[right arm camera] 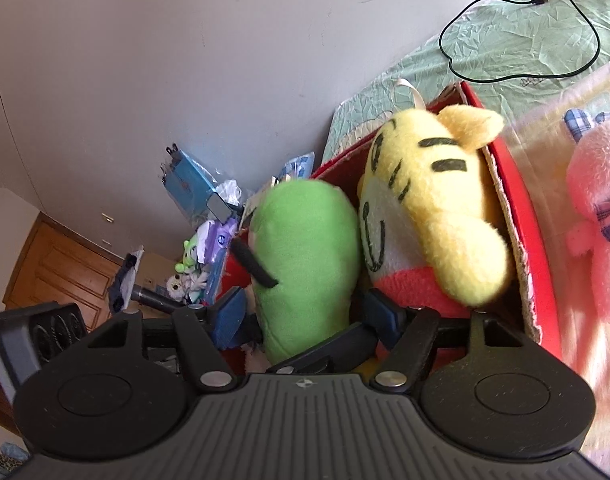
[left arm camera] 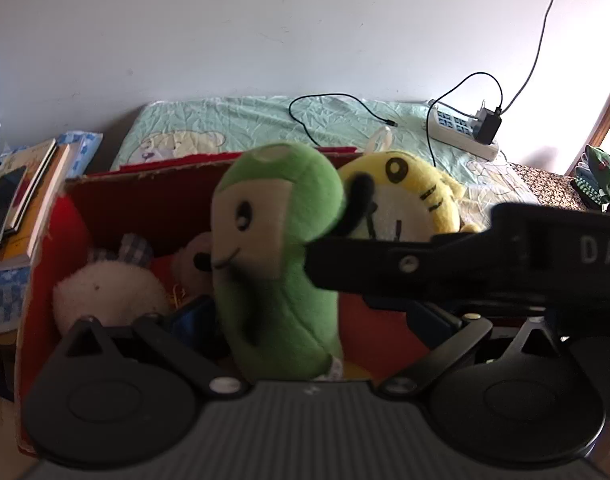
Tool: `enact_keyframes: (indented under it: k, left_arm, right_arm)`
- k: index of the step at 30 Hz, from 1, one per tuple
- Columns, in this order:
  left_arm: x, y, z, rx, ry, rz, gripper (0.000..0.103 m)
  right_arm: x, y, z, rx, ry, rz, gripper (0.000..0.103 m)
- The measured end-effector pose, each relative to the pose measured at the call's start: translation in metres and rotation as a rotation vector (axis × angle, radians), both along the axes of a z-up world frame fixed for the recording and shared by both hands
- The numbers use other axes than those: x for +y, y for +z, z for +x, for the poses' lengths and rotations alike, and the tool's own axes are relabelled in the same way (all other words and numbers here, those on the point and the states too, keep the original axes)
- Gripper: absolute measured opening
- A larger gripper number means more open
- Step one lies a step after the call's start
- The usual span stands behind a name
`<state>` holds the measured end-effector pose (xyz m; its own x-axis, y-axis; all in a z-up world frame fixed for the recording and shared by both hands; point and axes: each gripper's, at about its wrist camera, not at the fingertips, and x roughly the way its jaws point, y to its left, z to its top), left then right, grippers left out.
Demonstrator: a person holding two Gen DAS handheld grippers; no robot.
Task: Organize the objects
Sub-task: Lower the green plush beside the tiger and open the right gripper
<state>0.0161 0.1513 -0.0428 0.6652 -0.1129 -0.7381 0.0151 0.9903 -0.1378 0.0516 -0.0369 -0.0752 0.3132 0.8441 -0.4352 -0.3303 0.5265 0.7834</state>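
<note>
Both claws are at the green plush toy (left arm camera: 279, 264), which stands upright in the red cardboard box (left arm camera: 117, 192). From the left wrist view, the left claw (left arm camera: 301, 320) has its blue pads on either side of the toy's lower body, one pad (left arm camera: 193, 320) showing at the toy's left and the other (left arm camera: 429, 316) at its right; the toy fills the gap, so this claw looks closed on it, though the contact itself is hidden by the plush. The right wrist view shows the same toy (right arm camera: 305, 264) from its back, with the right claw (right arm camera: 309, 316) set around its base, blue pads (right arm camera: 231, 316) close on both sides; here too it appears to grip the toy, the contact being partly hidden. The right tool's black body (left arm camera: 465, 268) crosses the left view from the right edge and reaches the toy's side.

Just beside the green toy, touching it, leans a yellow striped plush (right arm camera: 437, 204) with a white face and a pink-red lower part, inside the box against its right wall. At the box's left end lie a white fluffy plush (left arm camera: 105, 292) and a pale plush with a black nose (left arm camera: 197, 260). Outside the box, on the bed cover (right arm camera: 545, 148), sits a pink plush (right arm camera: 597, 216). Farther back on the green bedsheet (left arm camera: 245, 120) are a black cable (left arm camera: 329, 120) and a white power strip (left arm camera: 461, 132) with a charger plugged in. Books (left arm camera: 21, 200) are stacked left of the box.
</note>
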Motion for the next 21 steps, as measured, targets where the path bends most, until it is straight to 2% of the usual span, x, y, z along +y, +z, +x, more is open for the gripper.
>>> enact_keyframes:
  k: [8,13,21]
  left_arm:
    - [-0.006,-0.003,0.002,0.028,0.003,0.046,0.101]
    - [-0.013,-0.006,0.004,0.051,0.0,0.079,0.101]
    - [-0.017,-0.007,0.005,0.063,0.002,0.098,0.102]
  right_arm:
    - [-0.003,0.004,-0.002,-0.039,-0.039,-0.018,0.063]
    - [0.0,0.003,-0.002,-0.059,-0.041,-0.067,0.05]
    - [0.001,0.002,-0.003,-0.077,-0.039,-0.093,0.048]
